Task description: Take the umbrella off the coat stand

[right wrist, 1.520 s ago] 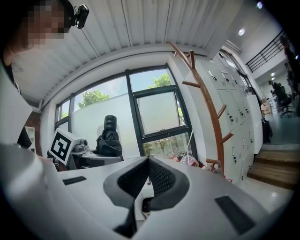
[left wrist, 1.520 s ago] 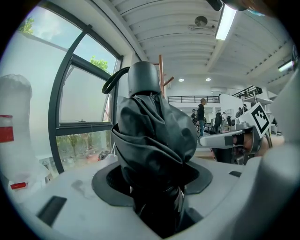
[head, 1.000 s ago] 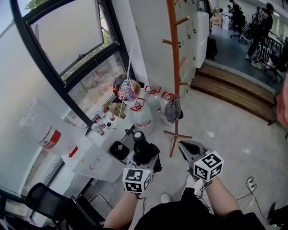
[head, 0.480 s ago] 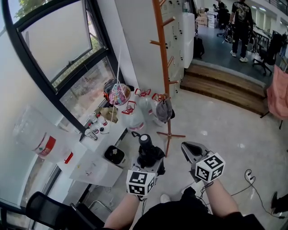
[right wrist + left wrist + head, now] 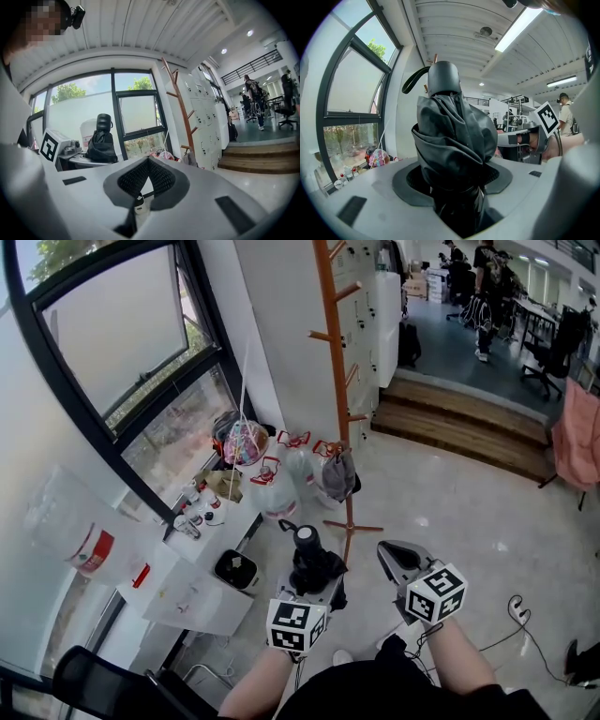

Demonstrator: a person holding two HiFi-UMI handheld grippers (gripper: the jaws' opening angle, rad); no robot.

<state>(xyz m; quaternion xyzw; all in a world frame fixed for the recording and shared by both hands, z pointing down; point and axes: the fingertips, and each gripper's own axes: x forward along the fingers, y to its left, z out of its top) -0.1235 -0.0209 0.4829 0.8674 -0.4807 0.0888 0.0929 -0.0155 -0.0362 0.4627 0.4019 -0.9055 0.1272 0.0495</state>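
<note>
Looking down from your head, the tall black-framed window (image 5: 112, 343) fills the 10 o'clock side of the scene, and wooden steps (image 5: 459, 427) run across at 2 o'clock. The orange-brown coat stand (image 5: 336, 399) rises at 12 o'clock, its pegs bare apart from a grey bundle (image 5: 337, 474) hanging low on the pole. White plastic bags (image 5: 281, 488) with red handles crowd the floor at the stand's 9 o'clock side, next to a colourful balloon (image 5: 244, 442). A small black bin (image 5: 234, 568) sits at 8 o'clock from the stand's base. The umbrella (image 5: 309, 563) is off the stand: it is black, folded, and stands upright in your left gripper (image 5: 314, 585), at 6 o'clock from the stand's feet and clear of them. In the left gripper view the jaws stand wide and clasp the bunched fabric of the umbrella (image 5: 450, 140) on both sides, its rounded handle end up at 12 o'clock. Your right gripper (image 5: 389, 554) rides just beside it at 3 o'clock; in the right gripper view its ridged pads (image 5: 161, 178) meet with nothing between them.
</note>
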